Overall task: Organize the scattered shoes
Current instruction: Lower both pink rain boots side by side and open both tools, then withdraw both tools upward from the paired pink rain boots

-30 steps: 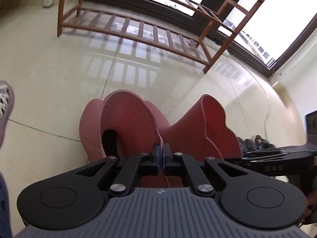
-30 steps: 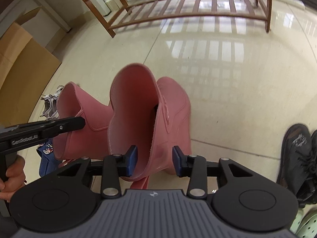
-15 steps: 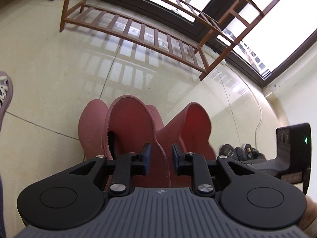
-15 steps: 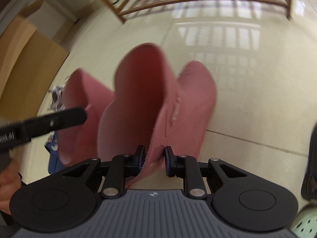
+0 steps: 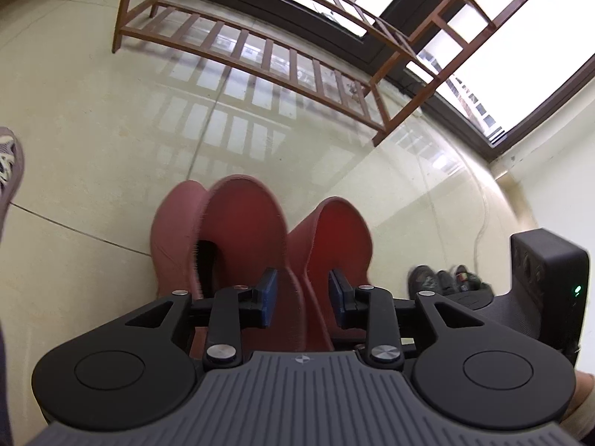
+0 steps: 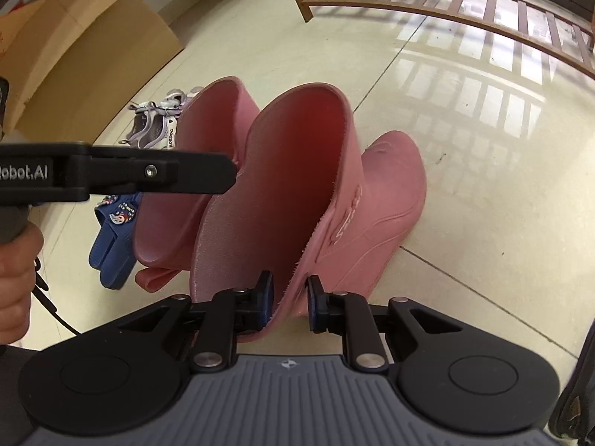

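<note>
- Spread wide since a second ago: left gripper point(image 5: 302, 300) jaws, boot rims point(image 5: 297, 290) loose between.
- Right gripper point(image 6: 290, 303) jaws parted around right boot's cuff point(image 6: 286, 301), pads not touching.

Two pink rubber boots point(image 6: 297, 193) are standing upright side by side on the pale tiled floor. Their tall shafts are gaping open, toes pointing toward the wooden rack.

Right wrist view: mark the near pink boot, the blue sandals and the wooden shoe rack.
near pink boot point(image 6: 386, 200), right wrist view, on its toe.
blue sandals point(image 6: 111, 249), right wrist view, on the strap.
wooden shoe rack point(image 6: 457, 9), right wrist view, on the front rail.
</note>
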{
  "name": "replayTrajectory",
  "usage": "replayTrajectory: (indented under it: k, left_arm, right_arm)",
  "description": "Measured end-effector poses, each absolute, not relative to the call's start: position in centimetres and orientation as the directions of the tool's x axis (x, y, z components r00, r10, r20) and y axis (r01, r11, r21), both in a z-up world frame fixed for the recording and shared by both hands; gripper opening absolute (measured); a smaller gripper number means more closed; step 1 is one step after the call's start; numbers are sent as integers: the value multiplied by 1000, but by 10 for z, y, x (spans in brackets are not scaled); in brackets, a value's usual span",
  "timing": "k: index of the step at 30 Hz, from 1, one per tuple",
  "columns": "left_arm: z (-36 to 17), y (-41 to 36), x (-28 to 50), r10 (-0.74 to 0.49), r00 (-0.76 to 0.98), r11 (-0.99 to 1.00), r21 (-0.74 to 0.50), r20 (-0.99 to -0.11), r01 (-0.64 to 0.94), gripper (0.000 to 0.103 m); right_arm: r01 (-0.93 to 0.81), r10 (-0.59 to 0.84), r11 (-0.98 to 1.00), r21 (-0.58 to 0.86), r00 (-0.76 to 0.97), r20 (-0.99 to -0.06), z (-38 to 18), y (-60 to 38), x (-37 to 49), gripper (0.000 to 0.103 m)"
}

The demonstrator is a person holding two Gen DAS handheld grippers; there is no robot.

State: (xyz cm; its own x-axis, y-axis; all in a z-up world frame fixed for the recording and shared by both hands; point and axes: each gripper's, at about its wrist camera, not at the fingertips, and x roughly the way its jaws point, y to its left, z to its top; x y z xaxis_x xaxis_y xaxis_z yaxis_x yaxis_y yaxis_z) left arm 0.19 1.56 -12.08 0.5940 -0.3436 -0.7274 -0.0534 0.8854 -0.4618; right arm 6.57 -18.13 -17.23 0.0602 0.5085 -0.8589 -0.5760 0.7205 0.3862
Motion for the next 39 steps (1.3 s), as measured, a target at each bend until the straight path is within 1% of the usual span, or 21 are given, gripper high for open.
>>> replayTrajectory:
  k: [2, 4, 7, 9, 10, 11, 17, 19, 22, 26, 28, 30, 31, 32, 33, 36, 37, 39]
  left_arm:
    - [-119, 16, 2, -336, 595, 890, -453, -730, -54, 35]
    - [-114, 16, 1, -326, 592, 899, -435, -737, -46, 37]
    - [-103, 16, 0, -310, 581, 919, -395, -752, -20, 40]
    - [-92, 16, 0, -310, 567, 927, -374, -763, 3, 41]
    - [-82, 16, -1, -304, 564, 934, -357, -767, 17, 42]
    - [-73, 16, -2, -298, 562, 940, -340, -772, 32, 42]
    - [-16, 14, -9, -264, 555, 964, -239, -789, 119, 45]
    - [15, 12, -16, -258, 565, 966, -192, -784, 176, 49]
    - [49, 8, -26, -251, 576, 961, -130, -778, 243, 54]
    - [95, 3, -42, -207, 606, 958, -32, -768, 286, 56]
    - [121, 3, -50, -181, 617, 968, -27, -766, 250, 57]
    - [138, 4, -60, -180, 622, 974, -50, -762, 220, 60]
    - [145, 4, -65, -182, 625, 976, -63, -759, 207, 62]
    - [153, 3, -73, -180, 632, 979, -73, -754, 192, 63]
    - [162, 1, -85, -168, 648, 982, -71, -743, 174, 66]
    - [171, -8, -116, -104, 681, 993, -37, -725, 113, 75]
    - [172, -11, -127, -79, 688, 996, -28, -722, 85, 78]
    - [170, -17, -147, -48, 692, 999, -30, -720, 38, 81]
  right_arm:
    - [-564, 511, 728, 390, 67, -857, -170, -184, 65, 32]
    - [-552, 519, 734, 395, 81, -851, -163, -189, 65, 37]
    - [-550, 528, 736, 393, 103, -843, -151, -193, 62, 37]
    - [-551, 528, 740, 385, 122, -841, -132, -199, 60, 38]
    - [-553, 519, 746, 372, 131, -845, -124, -201, 59, 42]
    - [-554, 510, 751, 360, 140, -849, -116, -204, 58, 47]
    - [-557, 482, 766, 321, 168, -860, -64, -216, 53, 48]
    - [-566, 477, 765, 309, 175, -861, -39, -221, 52, 49]
    - [-574, 463, 768, 284, 192, -865, 4, -227, 51, 53]
    - [-579, 441, 776, 249, 216, -871, 68, -235, 47, 54]
    - [-579, 433, 782, 230, 239, -869, 100, -240, 39, 54]
    - [-588, 428, 783, 204, 271, -862, 123, -245, 26, 61]
    - [-590, 426, 783, 195, 283, -859, 131, -247, 21, 68]
    - [-592, 425, 785, 182, 301, -853, 142, -250, 12, 72]
    - [-591, 426, 788, 173, 320, -847, 154, -254, 1, 73]
    - [-567, 422, 806, 168, 351, -836, 173, -265, -27, 83]
    - [-552, 418, 817, 169, 364, -833, 177, -269, -37, 89]
    - [-504, 414, 844, 184, 394, -821, 182, -281, -65, 92]
